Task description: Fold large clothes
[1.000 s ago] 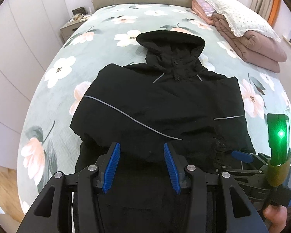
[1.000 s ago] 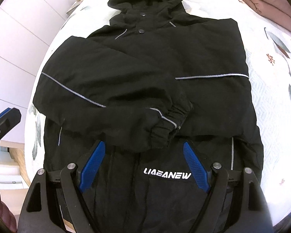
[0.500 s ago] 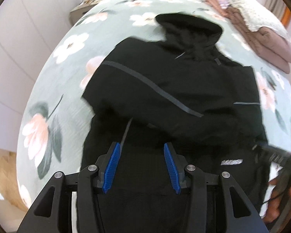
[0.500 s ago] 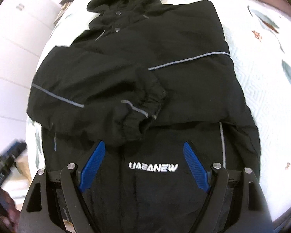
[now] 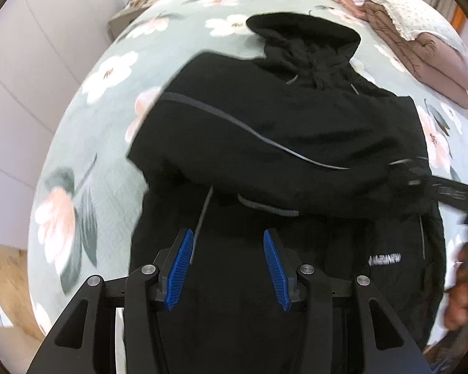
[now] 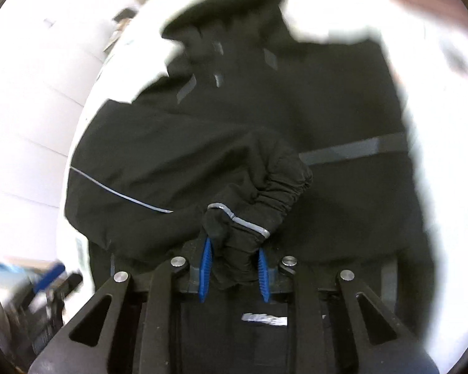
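Note:
A black hooded jacket [image 5: 265, 131] lies face up on the bed, its hood toward the headboard and one sleeve folded across the chest. My left gripper [image 5: 226, 233] hovers open over the jacket's lower left front, nothing between its blue pads. In the right wrist view my right gripper [image 6: 234, 246] is closing, and a bunch of sleeve fabric just below the elastic cuff [image 6: 274, 187] is squeezed between its pads. That gripper shows as a dark blur at the right edge of the left wrist view, with a hand [image 5: 461, 286] below it. The right wrist view is blurred.
The bed [image 5: 87, 143] has a grey-green floral cover. Folded pink blankets and a pillow [image 5: 421, 50] are stacked at its far right corner. A nightstand [image 5: 131, 15] and white wardrobe doors [image 5: 31, 62] stand on the left, with wooden floor [image 5: 3, 280] below.
The right gripper's jaws went from wide apart to pinched on the folded sleeve near its cuff. The left gripper sank closer to the jacket's lower left front, still open.

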### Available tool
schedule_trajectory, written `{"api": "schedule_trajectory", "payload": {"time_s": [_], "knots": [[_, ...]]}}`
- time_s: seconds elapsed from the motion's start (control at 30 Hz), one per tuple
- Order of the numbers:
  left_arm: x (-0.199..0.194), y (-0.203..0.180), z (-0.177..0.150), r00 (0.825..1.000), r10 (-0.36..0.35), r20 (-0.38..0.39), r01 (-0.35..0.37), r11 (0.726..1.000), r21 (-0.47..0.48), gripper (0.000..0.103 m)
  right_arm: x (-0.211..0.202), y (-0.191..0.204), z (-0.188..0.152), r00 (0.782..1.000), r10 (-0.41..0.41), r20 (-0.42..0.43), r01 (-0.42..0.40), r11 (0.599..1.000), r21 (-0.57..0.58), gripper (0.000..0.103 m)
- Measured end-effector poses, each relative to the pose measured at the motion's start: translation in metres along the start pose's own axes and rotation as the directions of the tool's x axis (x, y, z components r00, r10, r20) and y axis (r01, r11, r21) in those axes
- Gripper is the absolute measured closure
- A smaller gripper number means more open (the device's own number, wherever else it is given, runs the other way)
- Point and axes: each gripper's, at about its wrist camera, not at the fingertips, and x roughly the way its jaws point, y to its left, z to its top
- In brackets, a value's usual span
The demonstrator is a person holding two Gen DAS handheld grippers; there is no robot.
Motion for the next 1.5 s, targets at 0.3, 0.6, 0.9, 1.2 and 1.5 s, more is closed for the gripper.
{"api": "schedule_trajectory", "payload": {"time_s": [0.3, 0.6, 0.9, 1.2, 1.5], "knots": [[0.075, 0.0, 0.074, 0.993, -0.111, 0.025, 0.109, 0.992, 0.067, 0.055, -0.028, -0.066, 0.053, 0.968, -0.201, 0.15, 0.222, 0.964, -0.146, 0.074], [0.108, -0.011, 0.073, 0.999, -0.037, -0.012, 0.038, 0.994, 0.105, 0.053, 0.03, -0.101, 0.032, 0.966, -0.258, -0.002, 0.255, 0.956, -0.142, 0.061], [0.069, -0.015, 0.087, 0.988, -0.138, 0.067, 0.137, 0.99, 0.016, 0.053, -0.037, -0.08, 0.026, 0.966, -0.217, 0.143, 0.233, 0.967, -0.106, 0.03], [0.133, -0.013, 0.077, 0.975, -0.208, -0.083, 0.202, 0.977, -0.072, 0.049, 0.038, -0.091, 0.016, 0.945, -0.327, 0.03, 0.326, 0.925, -0.193, 0.05], [0.085, 0.0, 0.103, 0.974, -0.225, -0.005, 0.225, 0.974, 0.002, 0.049, 0.0, -0.085, 0.029, 0.967, -0.246, 0.06, 0.252, 0.956, -0.152, 0.048]]}}
